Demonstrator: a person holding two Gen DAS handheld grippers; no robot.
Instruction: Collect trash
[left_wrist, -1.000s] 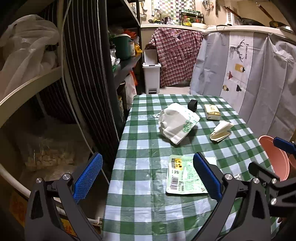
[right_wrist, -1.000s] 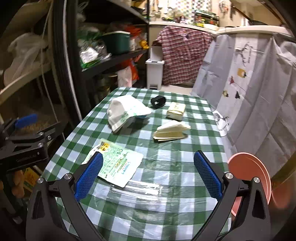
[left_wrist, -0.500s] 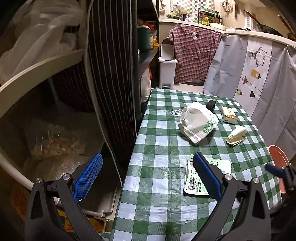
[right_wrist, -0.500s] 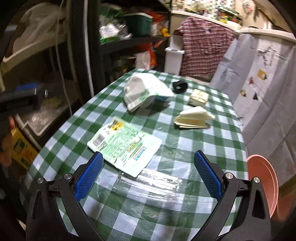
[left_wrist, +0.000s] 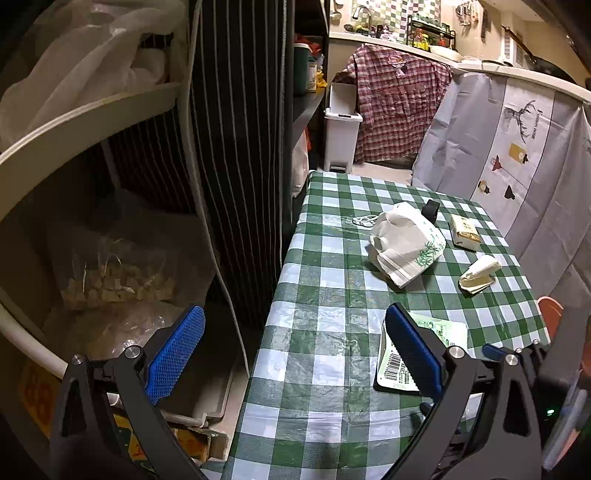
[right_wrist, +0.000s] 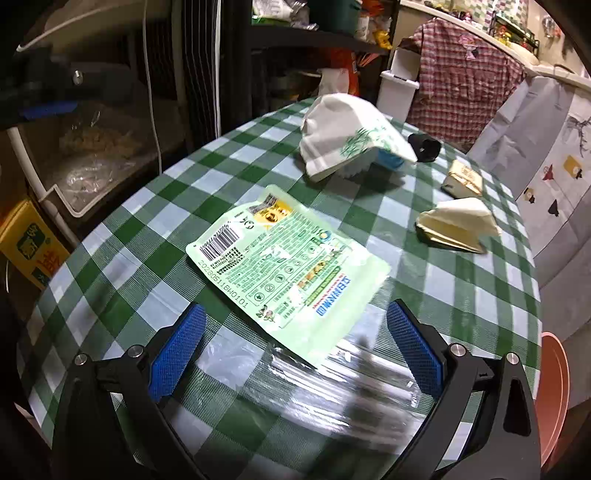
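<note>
Trash lies on a green checked table (right_wrist: 155, 221). A light green wrapper with a barcode (right_wrist: 288, 262) lies flat nearest me, also in the left wrist view (left_wrist: 439, 332). Clear plastic film (right_wrist: 332, 373) lies under its near edge. Further back are a white printed bag (right_wrist: 347, 133), a folded cream napkin (right_wrist: 458, 225), a small yellow packet (right_wrist: 463, 179) and a black clip (right_wrist: 424, 146). My right gripper (right_wrist: 295, 350) is open, low over the film and wrapper edge. My left gripper (left_wrist: 295, 354) is open and empty at the table's left edge.
A pink bin (right_wrist: 554, 391) stands at the table's right side. Shelves with bags (left_wrist: 110, 258) and a dark striped curtain (left_wrist: 236, 147) stand left of the table. A white pedal bin (left_wrist: 341, 129) and a grey curtain (left_wrist: 517, 155) are beyond the table.
My right gripper has moved forward and down toward the green wrapper, which now looks much larger. My left gripper has drifted left, off the table edge. Both stay open.
</note>
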